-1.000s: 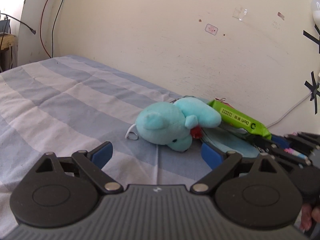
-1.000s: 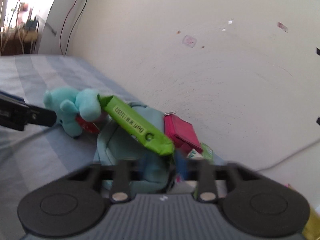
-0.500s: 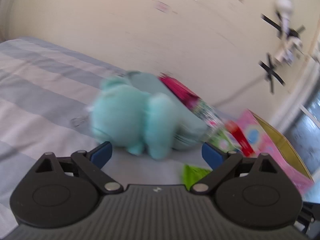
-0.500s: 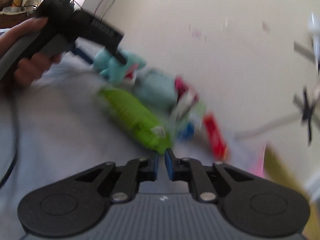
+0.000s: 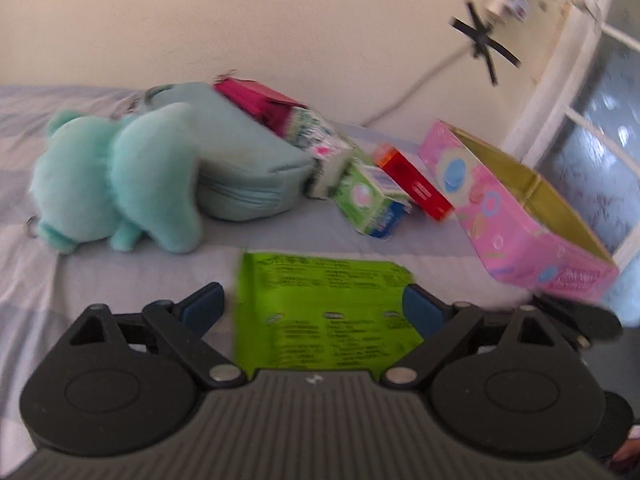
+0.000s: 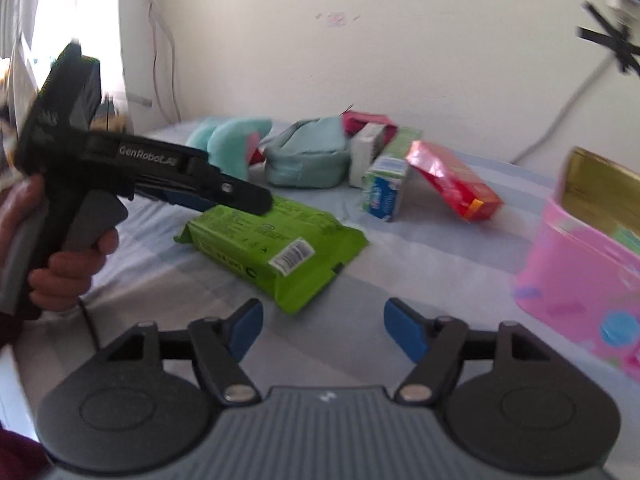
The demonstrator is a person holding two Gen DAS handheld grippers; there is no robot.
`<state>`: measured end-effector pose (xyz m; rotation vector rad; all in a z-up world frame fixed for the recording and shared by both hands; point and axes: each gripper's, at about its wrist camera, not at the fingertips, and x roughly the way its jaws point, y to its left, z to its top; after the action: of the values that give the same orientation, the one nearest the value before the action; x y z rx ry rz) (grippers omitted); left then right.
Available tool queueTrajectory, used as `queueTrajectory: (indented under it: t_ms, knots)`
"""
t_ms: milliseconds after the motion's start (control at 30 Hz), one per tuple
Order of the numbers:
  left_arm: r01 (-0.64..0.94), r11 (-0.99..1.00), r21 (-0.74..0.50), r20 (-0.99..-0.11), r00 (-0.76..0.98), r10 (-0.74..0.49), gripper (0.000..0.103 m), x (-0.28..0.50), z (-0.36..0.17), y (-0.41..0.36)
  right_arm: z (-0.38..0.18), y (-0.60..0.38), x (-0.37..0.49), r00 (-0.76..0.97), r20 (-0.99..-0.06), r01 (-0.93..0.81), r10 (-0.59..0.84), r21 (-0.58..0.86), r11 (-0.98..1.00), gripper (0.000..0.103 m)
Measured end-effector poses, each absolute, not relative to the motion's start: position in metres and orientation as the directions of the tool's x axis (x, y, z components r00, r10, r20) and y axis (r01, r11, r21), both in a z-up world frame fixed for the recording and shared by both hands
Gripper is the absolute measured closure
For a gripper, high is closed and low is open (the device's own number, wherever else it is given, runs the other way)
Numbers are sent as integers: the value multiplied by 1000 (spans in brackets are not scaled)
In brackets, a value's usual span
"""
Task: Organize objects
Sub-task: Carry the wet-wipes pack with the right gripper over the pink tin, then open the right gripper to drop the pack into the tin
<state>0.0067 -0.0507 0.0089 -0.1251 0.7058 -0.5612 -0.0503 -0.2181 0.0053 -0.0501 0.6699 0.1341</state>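
Note:
A bright green packet (image 6: 272,248) lies flat on the striped bed sheet (image 6: 420,264). My left gripper (image 5: 312,308) straddles the packet's (image 5: 324,312) near end. Its jaws are closing, with a thin gap still visible at the left pad (image 5: 204,306). In the right wrist view, a hand holds the left gripper (image 6: 240,200) over the packet's far end. My right gripper (image 6: 322,328) is just short of the packet's near corner, jaws opening and nothing between them.
Along the wall lie a teal plush (image 5: 116,184), a teal pouch (image 5: 248,168), a magenta wallet (image 5: 256,98), a green-white carton (image 5: 368,200) and a red box (image 5: 416,186). An open pink box (image 5: 512,216) stands at the right, near a window.
My right gripper pulled the green packet off the pile by its corner, laid it on the sheet and opened. My left gripper swung right from the plush to the packet.

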Motion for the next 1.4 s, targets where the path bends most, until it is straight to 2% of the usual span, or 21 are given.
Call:
queueTrajectory:
  t_ms: [33, 67, 100, 133, 300, 433, 533, 700, 867, 967, 1167, 1400]
  knots:
    - [464, 841, -278, -585, 612, -532, 11, 3, 9, -58, 4, -212, -42, 783, -612, -154, 111, -17, 988, 30]
    - [468, 843, -267, -590, 612, -527, 11, -1, 11, -64, 4, -208, -36, 785, -607, -166, 121, -17, 986, 34]
    - [461, 852, -249, -589, 626, -511, 11, -4, 15, -70, 4, -204, -30, 786, -603, -176, 134, -11, 984, 43]
    - [459, 858, -229, -582, 642, -499, 12, -7, 21, -74, 5, -200, -26, 786, -601, -176, 141, 0, 984, 44]
    - [571, 791, -218, -458, 656, -600, 12, -22, 71, -97, 17, -204, -49, 854, -516, -110, 67, -53, 993, 49]
    - [670, 724, -163, -397, 627, -670, 12, -27, 98, -152, 45, -242, -78, 914, -406, -4, -14, -44, 999, 49]
    - [728, 675, -124, -389, 590, -708, 12, -24, 105, -202, 59, -272, -99, 929, -352, 94, -119, -89, 992, 49]
    - [769, 621, -148, -424, 518, -743, 12, -10, 93, -270, 63, -325, -121, 898, -350, 231, -267, -142, 963, 49]
    - [716, 694, -75, -474, 587, -656, 10, -3, 75, -303, 52, -368, -125, 837, -386, 354, -388, -161, 922, 46]
    - [674, 738, -42, -487, 631, -604, 10, -1, 72, -301, 44, -382, -127, 804, -373, 436, -463, -159, 886, 40]
    - [607, 794, 24, -483, 702, -523, 10, -8, 74, -284, 42, -397, -149, 827, -339, 475, -447, -1, 880, 34]
    - [581, 810, 83, -492, 730, -474, 9, -22, 72, -267, 46, -393, -171, 849, -311, 491, -427, 165, 855, 34]
